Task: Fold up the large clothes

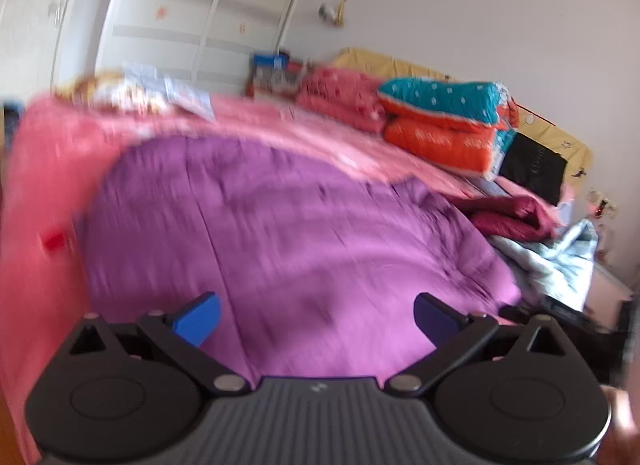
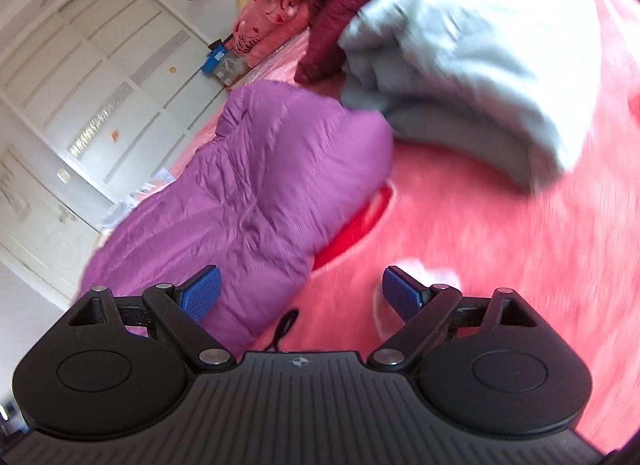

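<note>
Both grippers — left (image 1: 316, 317), right (image 2: 300, 297) — are held wide apart, empty; the puffy coat (image 1: 280, 225) may be pinched in several layers and dragged askew.

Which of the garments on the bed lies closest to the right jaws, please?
The purple padded coat; it reaches right under the jaws, whereas the pale blue garment and maroon one lie farther off.

Jacket (image 1: 280, 225) lies on the bed (image 1: 48, 169); folded quilts (image 1: 444, 121) stacked behind it.
</note>
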The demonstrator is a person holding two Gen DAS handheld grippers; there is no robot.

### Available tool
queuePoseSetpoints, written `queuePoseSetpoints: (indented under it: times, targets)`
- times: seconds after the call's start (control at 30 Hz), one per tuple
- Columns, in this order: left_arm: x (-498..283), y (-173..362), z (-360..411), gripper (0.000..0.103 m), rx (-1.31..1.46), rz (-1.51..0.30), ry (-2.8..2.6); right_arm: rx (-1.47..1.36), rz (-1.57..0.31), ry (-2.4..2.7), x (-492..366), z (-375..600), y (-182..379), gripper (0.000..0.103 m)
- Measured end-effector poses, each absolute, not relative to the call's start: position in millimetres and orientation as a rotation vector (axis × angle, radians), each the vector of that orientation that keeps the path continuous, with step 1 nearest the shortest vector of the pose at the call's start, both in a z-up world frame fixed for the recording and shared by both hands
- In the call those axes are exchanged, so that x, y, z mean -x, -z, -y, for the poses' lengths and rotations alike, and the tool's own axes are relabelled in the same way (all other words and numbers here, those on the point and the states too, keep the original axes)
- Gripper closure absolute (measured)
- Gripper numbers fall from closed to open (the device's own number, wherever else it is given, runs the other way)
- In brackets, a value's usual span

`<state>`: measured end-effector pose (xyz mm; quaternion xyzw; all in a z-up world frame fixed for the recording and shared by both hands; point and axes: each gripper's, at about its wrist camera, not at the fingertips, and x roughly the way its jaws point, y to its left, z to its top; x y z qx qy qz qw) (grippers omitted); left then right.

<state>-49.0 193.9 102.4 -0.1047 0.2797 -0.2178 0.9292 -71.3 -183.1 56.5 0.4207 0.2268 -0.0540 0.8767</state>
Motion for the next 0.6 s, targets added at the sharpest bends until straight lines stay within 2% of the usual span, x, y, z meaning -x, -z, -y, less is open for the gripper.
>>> queuePoseSetpoints:
  times: [0.27,0.6]
  targets:
    - [67.4,-68.4,-179.2,0.001,0.292,-0.745,0.423,-0.893,-0.394,0.001,72.6,185.3,-38.6,0.000]
    - [37.6,-40.1,-199.3,0.001,0.615,-0.759,0.322,-1.032,-0.326,-0.124,26.1,200.4,-28.5,0.000]
